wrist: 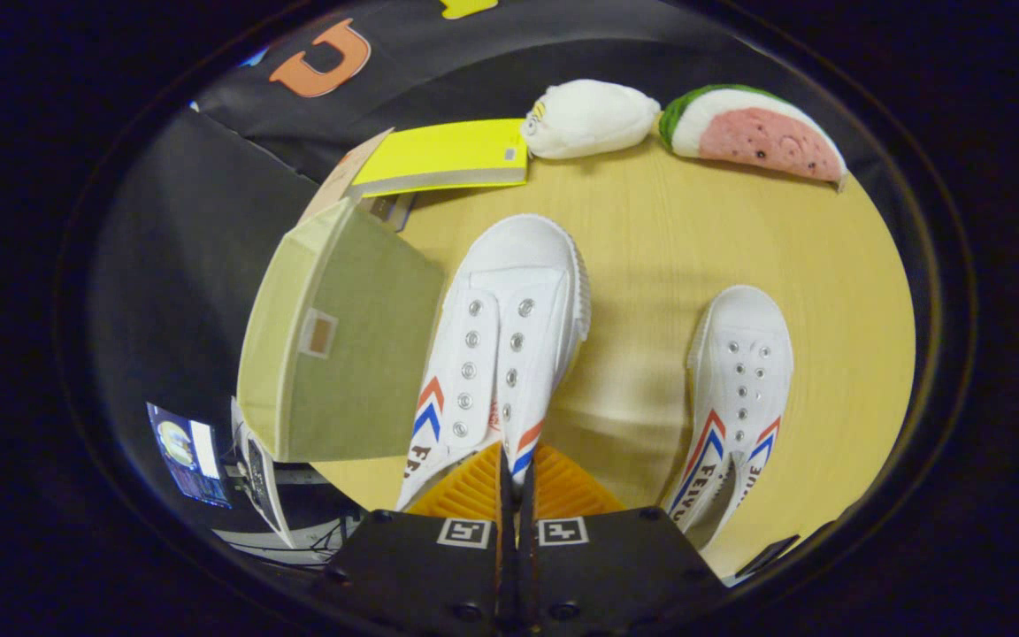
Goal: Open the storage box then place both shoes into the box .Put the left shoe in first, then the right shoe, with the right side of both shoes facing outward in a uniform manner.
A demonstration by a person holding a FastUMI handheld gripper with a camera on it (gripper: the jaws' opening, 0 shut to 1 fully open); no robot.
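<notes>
Fingers (517, 482) clamp shoe (501, 354) tongue beside storage box (341, 336).

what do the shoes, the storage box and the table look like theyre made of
Both white shoes, one held at its heel in the shut claw, the other beside it: matte canvas with metal eyelets and smooth rubber-like toe caps. Storage box: seemingly fabric over stiff panels, dull and flat-sided. Table: pale wood-look top, probably laminate, with a soft sheen.

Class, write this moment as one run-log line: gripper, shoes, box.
gripper: shut on left-hand shoe at its collar | other shoe: on table, untouched | box: beside held shoe, closed | step: loading not started
</notes>
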